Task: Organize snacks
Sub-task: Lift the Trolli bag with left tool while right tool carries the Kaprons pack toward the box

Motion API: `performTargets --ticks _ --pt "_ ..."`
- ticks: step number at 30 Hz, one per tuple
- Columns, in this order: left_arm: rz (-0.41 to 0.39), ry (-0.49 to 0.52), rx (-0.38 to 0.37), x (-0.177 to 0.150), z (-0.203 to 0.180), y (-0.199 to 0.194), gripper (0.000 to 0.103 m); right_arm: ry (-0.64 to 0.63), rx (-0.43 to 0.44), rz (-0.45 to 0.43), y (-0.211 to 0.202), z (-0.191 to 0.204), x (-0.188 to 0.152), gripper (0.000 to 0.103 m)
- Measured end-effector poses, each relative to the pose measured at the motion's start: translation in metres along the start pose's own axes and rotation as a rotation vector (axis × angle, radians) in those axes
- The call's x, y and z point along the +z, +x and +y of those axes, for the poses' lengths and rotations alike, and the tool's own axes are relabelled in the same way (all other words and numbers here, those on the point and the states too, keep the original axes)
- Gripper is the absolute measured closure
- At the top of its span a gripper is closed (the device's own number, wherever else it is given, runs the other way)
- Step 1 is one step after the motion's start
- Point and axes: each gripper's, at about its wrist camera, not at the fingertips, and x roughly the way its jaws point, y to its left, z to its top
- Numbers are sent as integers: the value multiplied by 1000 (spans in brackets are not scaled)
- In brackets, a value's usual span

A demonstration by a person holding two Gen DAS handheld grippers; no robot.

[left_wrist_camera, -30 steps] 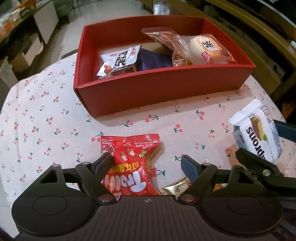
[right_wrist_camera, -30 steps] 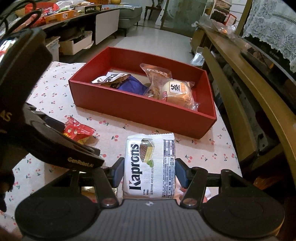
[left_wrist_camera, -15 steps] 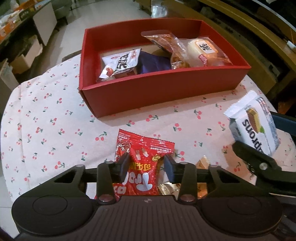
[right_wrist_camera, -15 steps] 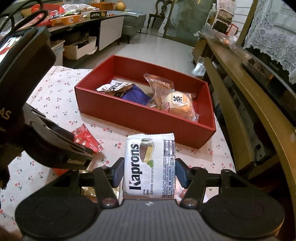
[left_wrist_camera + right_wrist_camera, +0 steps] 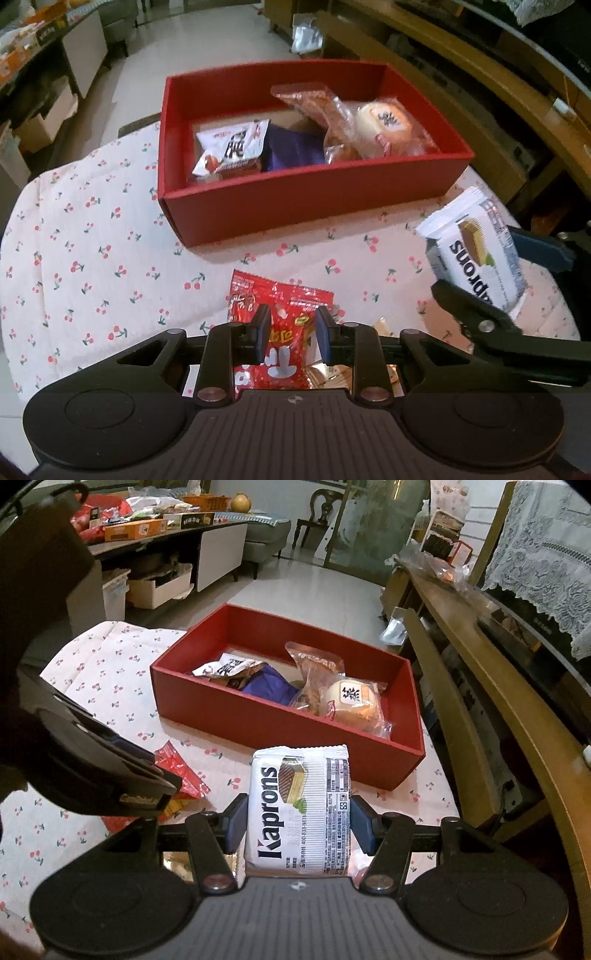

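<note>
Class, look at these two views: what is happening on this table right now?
A person is sorting snacks with two hand-held claws. The left claw has just closed on a red snack packet. The right claw grips a white Kaprons wafer pack. The red box beyond them already holds several wrapped snacks.

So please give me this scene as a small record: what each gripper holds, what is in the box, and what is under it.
left gripper: jaws have just closed on the red packet
right gripper: jaws shut on the Kaprons pack
box: red, open, on the cloth
in box: white packet, purple packet, clear bag, round bun
cloth: white with cherries
</note>
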Motion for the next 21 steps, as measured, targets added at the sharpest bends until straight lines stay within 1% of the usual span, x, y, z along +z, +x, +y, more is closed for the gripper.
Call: performTargets --ticks 11,21 --pt "-52 -15 -33 8 -1 -18 70 11 -32 -56 -6 -4 11 39" --pt "-102 -27 -47 17 -2 -32 72 31 -67 -110 -12 -10 21 39"
